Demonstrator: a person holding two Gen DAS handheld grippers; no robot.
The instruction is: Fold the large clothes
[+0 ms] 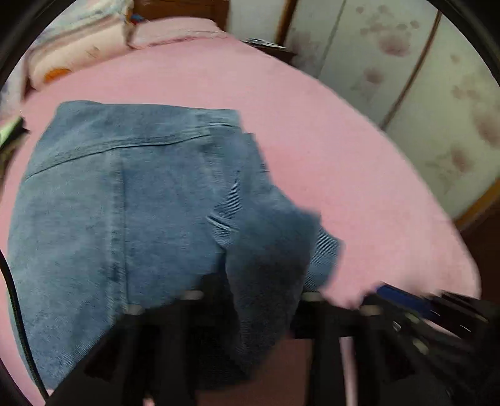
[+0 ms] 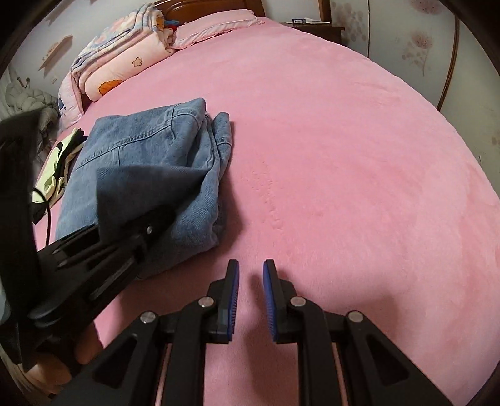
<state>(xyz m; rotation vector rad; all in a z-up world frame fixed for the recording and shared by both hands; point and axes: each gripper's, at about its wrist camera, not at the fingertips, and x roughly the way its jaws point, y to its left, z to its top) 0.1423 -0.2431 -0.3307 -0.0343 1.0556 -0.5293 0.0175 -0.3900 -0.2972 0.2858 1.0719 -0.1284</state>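
A blue denim garment lies folded on the pink bedspread, left of the bed's middle. In the right wrist view the denim garment shows as a thick stack with a corner raised at my left gripper. In the blurred left wrist view, the left gripper has its fingers spread apart, and that dark fold of denim hangs between them; the fingertips are hidden. My right gripper hovers over bare bedspread, just right of the garment's near corner. Its blue pads stand a little apart, with nothing between them.
A folded pink quilt and a pillow lie at the bed's head. A green, white and black cloth and a black cable sit left of the denim. A nightstand and flowered wardrobe doors stand beyond the bed.
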